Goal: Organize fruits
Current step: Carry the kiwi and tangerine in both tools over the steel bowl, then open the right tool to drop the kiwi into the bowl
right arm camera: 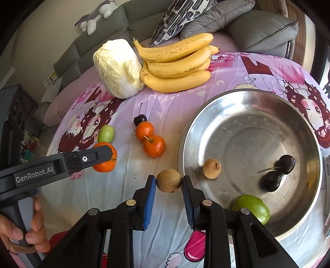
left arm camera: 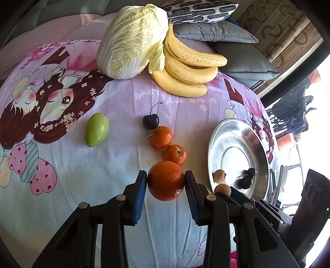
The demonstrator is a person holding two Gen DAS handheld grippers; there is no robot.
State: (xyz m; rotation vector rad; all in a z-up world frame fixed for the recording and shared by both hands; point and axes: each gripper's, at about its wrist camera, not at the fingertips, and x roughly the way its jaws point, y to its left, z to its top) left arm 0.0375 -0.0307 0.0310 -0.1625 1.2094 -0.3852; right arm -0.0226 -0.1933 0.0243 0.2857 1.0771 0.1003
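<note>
Bright daylight, blown-out right edge, fisheye warping.

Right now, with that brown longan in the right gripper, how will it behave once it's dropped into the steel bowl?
The longan looks round, so it will probably roll on the bowl's smooth sloping wall. It seems small and light, likely settling near the other longan.

Grey sofa spans 10 to 12 o'clock in the right wrist view, plush toy on its backrest. Patterned cushion and grey cushions at 12 to 2. Cartoon-print cloth covers the surface. Bright daylight at 3 o'clock, left wrist view.
</note>
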